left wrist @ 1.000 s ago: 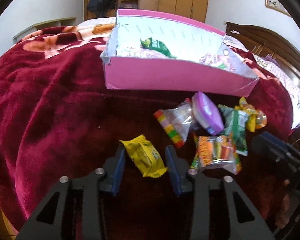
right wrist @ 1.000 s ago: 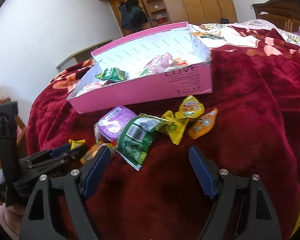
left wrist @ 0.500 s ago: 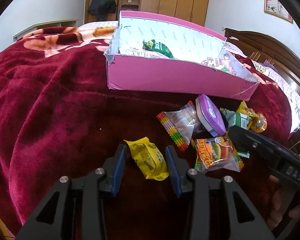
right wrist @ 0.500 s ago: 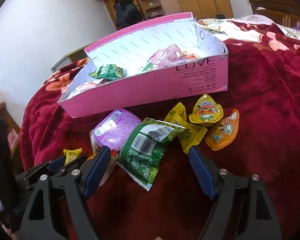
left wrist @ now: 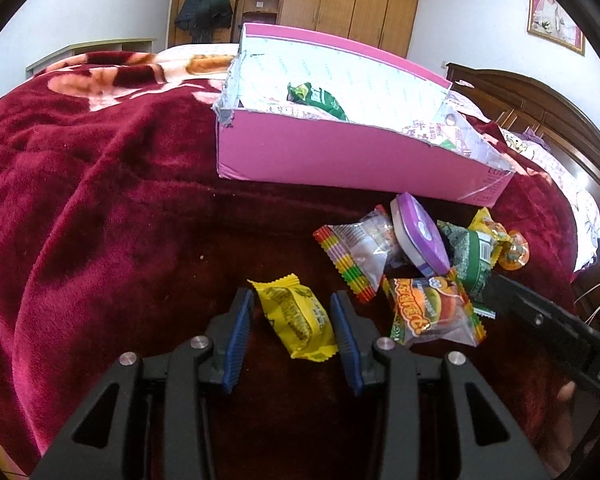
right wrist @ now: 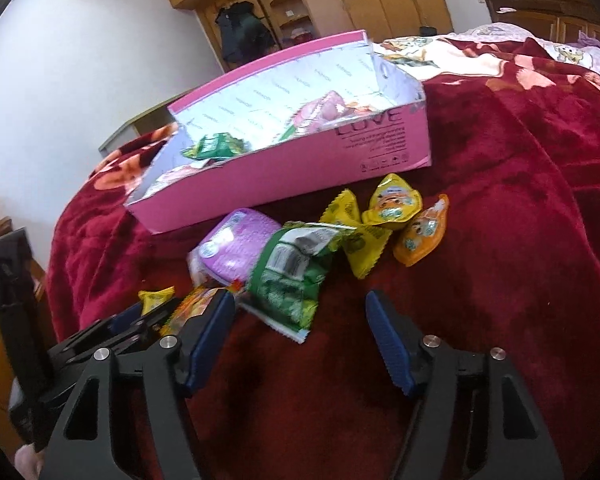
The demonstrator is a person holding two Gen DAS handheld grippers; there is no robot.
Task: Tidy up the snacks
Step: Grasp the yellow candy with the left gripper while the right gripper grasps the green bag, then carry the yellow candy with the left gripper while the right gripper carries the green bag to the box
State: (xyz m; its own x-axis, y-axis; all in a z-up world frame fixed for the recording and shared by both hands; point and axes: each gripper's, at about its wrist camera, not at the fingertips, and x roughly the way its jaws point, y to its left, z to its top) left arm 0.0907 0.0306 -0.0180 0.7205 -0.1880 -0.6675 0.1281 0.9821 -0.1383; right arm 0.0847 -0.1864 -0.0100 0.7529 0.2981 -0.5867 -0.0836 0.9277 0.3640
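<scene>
The left gripper (left wrist: 292,326) sits low over the red blanket (left wrist: 100,208) with its blue fingers (left wrist: 238,334) parted on either side of a yellow packet (left wrist: 296,322); a sliver of gap shows on each side, so they are not clamped yet. To its right lies a loose heap: a striped clear bag (left wrist: 356,252), a purple tin (left wrist: 420,236), an orange burger pack (left wrist: 432,312) and a green packet (right wrist: 292,276). The right gripper (right wrist: 300,336) hovers just short of that green packet, fingers wide apart and holding nothing. Beyond it lie yellow and orange jelly cups (right wrist: 396,204). Behind the heap stands the pink box (left wrist: 340,156), a few snacks already inside.
</scene>
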